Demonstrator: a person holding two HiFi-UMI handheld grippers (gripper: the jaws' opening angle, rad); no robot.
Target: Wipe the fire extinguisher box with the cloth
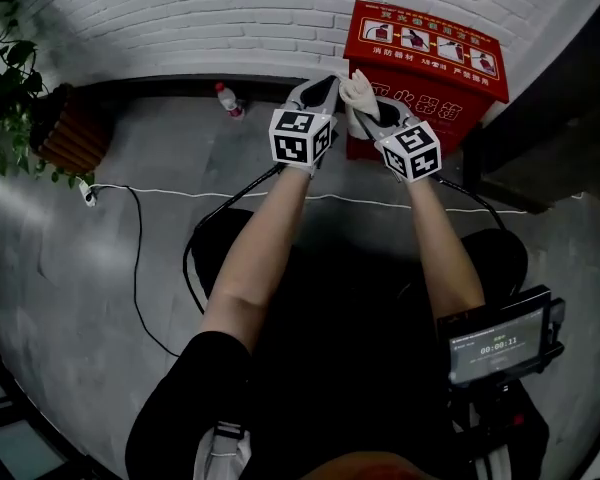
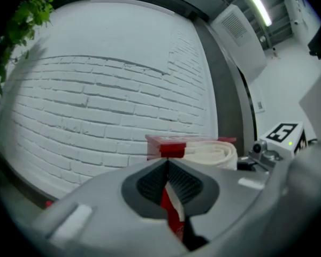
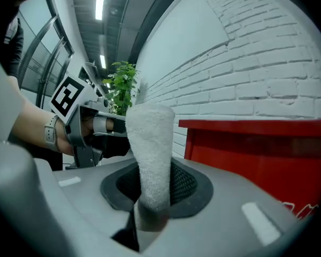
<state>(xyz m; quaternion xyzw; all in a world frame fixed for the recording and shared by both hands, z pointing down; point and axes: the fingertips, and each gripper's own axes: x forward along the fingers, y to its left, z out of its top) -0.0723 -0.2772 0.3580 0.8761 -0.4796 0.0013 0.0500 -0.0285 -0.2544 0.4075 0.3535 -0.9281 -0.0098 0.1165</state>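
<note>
Brick wall [image 1: 180, 18] behind fire extinguisher box [image 1: 425, 63]; right tongs [image 1: 366, 115] clenching cloth [image 1: 358, 92] (left tongs [image 1: 329, 82] clenched, empty).

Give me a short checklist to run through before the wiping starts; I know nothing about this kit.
1. Cloth gripped: ok. The right gripper is shut on it, and most of the cloth sticks out past the jaws.
2. Left gripper free: ok. Its jaws are together with nothing between them.
3. Fire extinguisher box in front of the cloth: ok. It stands upright against the brick wall.
4. Cloth touching the box: cannot tell. In the head view they overlap at the box's left edge.
5. Bottle out of the way: ok. It is on the floor to the left of the box, apart from both grippers.
</note>
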